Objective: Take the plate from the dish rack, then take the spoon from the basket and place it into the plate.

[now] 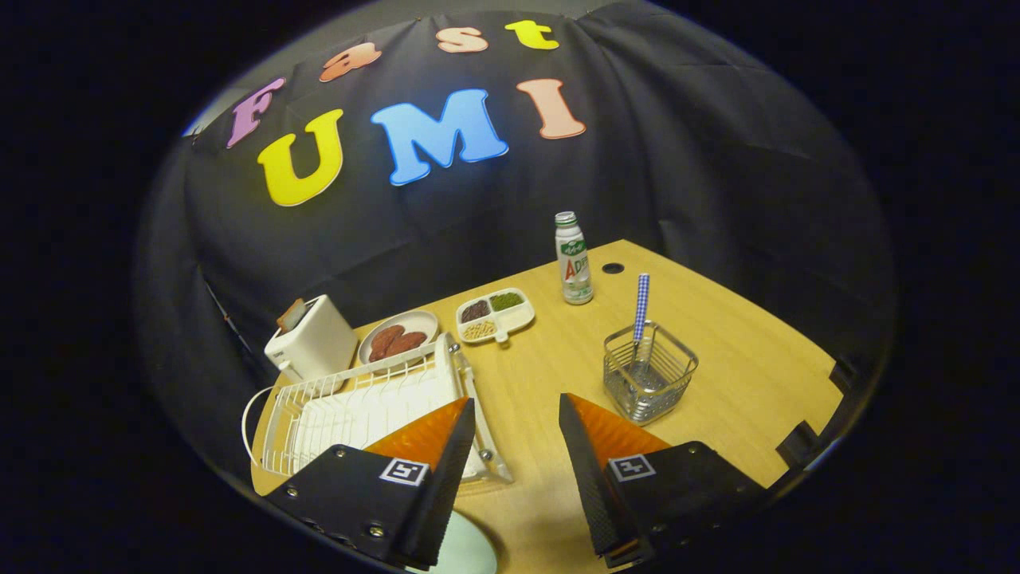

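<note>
My gripper [516, 401] is open above the wooden table [741, 359], with nothing between its fingers. A pale plate [466, 552] lies on the table under the left finger, which hides most of it. To the left of the left finger stands the white wire dish rack [351, 402], with no dish seen in it. Ahead of the right finger sits a small metal wire basket [649, 375]. The spoon [641, 307] stands upright in it, its blue-and-white checked handle sticking out above the rim.
Behind the rack are a white toaster [311, 343] and a plate of reddish-brown food [398, 339]. A divided dish of grains [494, 312] and a small bottle [574, 259] stand farther back. The table's edge runs close on the right.
</note>
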Demonstrator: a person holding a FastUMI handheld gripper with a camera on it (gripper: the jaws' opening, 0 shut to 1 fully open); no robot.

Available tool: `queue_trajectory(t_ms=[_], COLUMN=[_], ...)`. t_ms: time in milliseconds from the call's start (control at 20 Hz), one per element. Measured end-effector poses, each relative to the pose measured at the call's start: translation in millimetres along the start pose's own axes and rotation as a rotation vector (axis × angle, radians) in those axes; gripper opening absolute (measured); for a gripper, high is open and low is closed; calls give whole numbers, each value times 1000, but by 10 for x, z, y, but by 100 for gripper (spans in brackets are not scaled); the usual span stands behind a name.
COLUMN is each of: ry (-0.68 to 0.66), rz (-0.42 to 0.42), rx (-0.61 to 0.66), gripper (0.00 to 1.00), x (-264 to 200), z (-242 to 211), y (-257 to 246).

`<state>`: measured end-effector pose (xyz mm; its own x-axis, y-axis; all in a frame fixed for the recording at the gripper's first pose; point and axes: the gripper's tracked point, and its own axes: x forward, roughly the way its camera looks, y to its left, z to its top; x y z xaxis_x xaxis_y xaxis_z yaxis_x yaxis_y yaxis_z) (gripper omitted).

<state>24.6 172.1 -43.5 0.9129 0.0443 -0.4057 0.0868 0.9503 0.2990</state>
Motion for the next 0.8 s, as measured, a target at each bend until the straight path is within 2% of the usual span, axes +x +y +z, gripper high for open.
queue_trajectory(t_ms=[350, 550, 800], ry=[-44, -38, 10], rz=[-221, -274, -273], rx=[111, 154, 165], gripper=[68, 68, 68], x=[577, 922, 1356], z=[489, 583, 506], y=[-795, -1095, -1275])
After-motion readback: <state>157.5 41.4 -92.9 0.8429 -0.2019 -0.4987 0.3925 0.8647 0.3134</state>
